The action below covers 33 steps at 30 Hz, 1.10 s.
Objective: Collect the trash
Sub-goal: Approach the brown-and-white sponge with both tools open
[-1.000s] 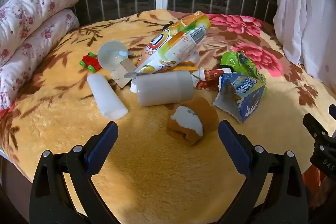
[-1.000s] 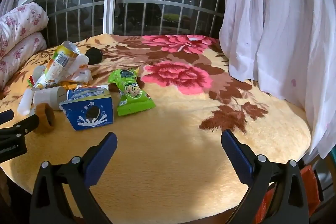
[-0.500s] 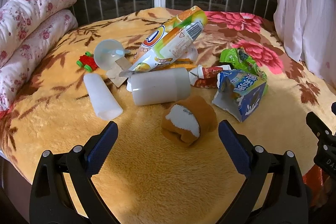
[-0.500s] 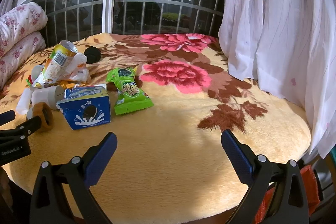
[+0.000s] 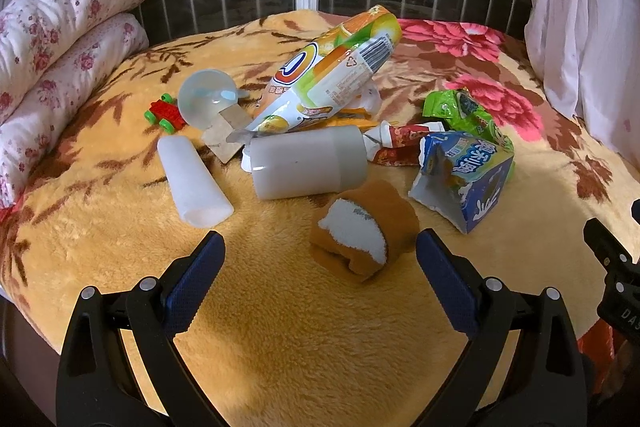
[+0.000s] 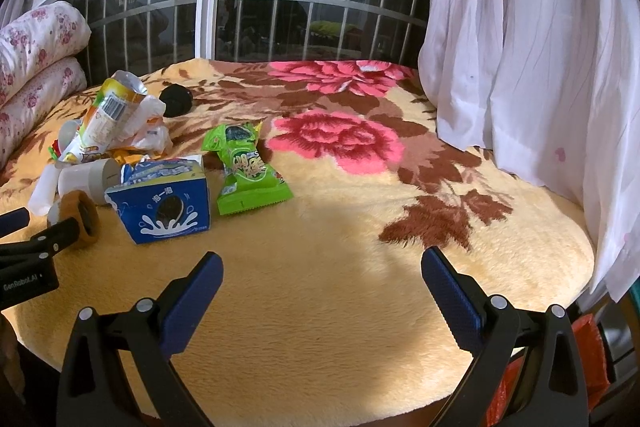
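The left gripper body [image 6: 24, 279] carries the white marking "GenRobot.AI". The right gripper body [image 5: 624, 311] shows the partial letters "DAS". The orange-and-green pouch [image 5: 332, 75] bears a large letter "Q". Chinese characters are printed on the blue carton [image 6: 164, 203]; they are not legible.

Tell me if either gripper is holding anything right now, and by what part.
Nothing is held. The left gripper and right gripper are both open over the blanket, fingers empty.
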Each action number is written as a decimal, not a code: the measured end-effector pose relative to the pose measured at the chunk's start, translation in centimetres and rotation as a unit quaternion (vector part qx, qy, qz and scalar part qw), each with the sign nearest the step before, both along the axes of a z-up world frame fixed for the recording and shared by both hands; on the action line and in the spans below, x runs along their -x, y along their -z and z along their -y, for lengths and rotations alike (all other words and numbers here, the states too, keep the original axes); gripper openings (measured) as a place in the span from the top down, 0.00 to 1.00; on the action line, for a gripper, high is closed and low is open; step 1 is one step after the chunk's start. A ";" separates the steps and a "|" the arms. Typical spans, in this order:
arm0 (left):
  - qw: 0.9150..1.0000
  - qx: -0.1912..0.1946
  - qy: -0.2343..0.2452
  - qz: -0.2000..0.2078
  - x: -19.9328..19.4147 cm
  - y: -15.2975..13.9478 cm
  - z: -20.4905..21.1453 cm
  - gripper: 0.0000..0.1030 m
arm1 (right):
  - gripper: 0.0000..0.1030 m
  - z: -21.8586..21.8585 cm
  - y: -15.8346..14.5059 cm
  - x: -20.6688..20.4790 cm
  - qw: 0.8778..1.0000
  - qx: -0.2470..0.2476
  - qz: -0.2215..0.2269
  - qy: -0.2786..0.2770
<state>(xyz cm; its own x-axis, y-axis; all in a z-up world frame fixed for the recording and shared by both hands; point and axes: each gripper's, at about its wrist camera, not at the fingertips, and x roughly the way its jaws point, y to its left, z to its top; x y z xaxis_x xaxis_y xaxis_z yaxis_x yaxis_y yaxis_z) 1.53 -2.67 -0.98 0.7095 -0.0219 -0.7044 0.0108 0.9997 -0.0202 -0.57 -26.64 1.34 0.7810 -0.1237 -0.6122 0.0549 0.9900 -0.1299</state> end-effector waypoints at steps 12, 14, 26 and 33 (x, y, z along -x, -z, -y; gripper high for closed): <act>1.000 0.001 0.001 0.002 -0.1 0.1 0.2 0.09 | 0.05 -0.1 0.1 0.0 1.000 0.000 -0.001 0.000; 1.000 0.001 0.002 0.003 0.1 0.0 0.3 0.09 | 0.05 -0.1 0.1 0.0 1.000 0.001 -0.001 0.000; 1.000 0.004 0.005 0.003 0.2 -0.1 0.6 0.09 | 0.05 0.0 0.2 -0.1 1.000 -0.001 0.000 0.003; 1.000 0.005 0.006 0.001 0.1 0.1 1.0 0.09 | 0.05 0.3 0.5 0.0 1.000 -0.001 -0.001 0.005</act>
